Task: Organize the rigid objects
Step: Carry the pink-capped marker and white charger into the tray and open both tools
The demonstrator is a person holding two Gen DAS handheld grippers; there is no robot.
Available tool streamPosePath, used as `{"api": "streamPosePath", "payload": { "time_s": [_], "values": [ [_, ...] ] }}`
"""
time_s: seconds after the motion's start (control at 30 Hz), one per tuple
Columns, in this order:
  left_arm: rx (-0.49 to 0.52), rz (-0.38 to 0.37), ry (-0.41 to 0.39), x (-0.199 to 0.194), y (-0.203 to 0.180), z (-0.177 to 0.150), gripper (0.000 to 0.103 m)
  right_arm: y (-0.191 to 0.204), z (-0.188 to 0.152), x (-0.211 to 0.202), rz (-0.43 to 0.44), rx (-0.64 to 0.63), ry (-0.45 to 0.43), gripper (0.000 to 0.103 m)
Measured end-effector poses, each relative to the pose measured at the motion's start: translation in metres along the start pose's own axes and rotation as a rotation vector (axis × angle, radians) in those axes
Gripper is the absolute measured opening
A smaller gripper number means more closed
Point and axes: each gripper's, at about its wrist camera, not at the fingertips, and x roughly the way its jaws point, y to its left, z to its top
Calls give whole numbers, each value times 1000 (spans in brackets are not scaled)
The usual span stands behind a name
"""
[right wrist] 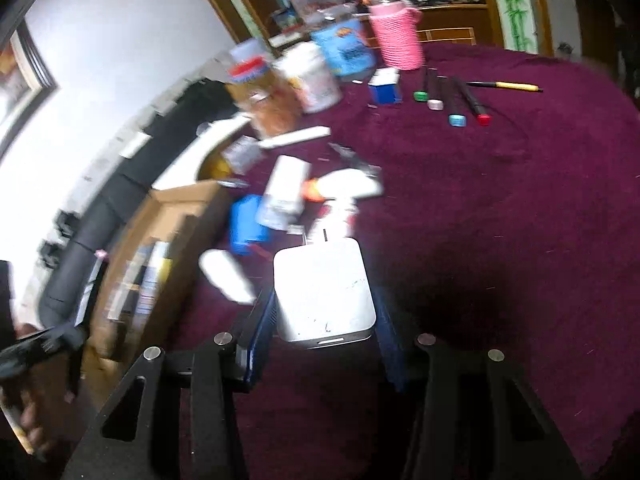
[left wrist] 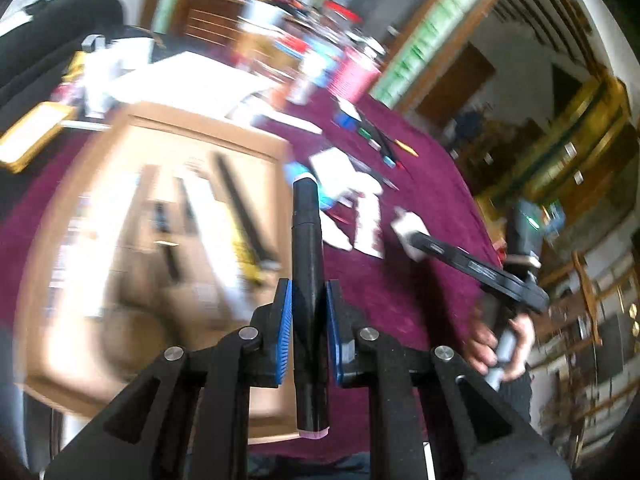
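My left gripper [left wrist: 308, 300] is shut on a black marker [left wrist: 306, 240] with a pink end cap, which stands up between the blue pads [left wrist: 282, 320]. It hangs by the right edge of an open cardboard box [left wrist: 208, 136] holding several long items. My right gripper [right wrist: 324, 308] is shut on a flat white square box [right wrist: 324, 288], lifted a little above the maroon tablecloth [right wrist: 500, 220]. In the left wrist view the right gripper [left wrist: 416, 236] shows at the right with that white box [left wrist: 408, 228], a hand [left wrist: 504, 344] on its handle. The cardboard box [right wrist: 180, 208] lies to the left.
Several capped markers [right wrist: 456, 104] and a yellow pen [right wrist: 508, 86] lie in a row at the back. A blue cube [right wrist: 384, 88], a pink container [right wrist: 396, 40] and jars [right wrist: 260, 92] stand behind. White and blue packets [right wrist: 280, 196] are scattered mid-table.
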Motion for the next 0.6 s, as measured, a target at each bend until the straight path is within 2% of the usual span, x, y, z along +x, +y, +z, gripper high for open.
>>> {"api": "streamPosePath", "payload": {
  "time_s": [0.2, 0.3, 0.47, 0.6],
  "values": [
    [-84, 80, -24, -7, 57, 13, 13, 100, 5, 10, 122, -117, -14, 43],
    [-96, 89, -14, -3, 74, 14, 13, 136, 10, 28, 135, -169, 3, 43],
    [-125, 80, -5, -4, 99, 14, 13, 161, 17, 74, 117, -171, 72, 43],
    [-116, 53, 4, -2, 107, 24, 13, 159, 21, 100, 76, -129, 115, 43]
  ]
}}
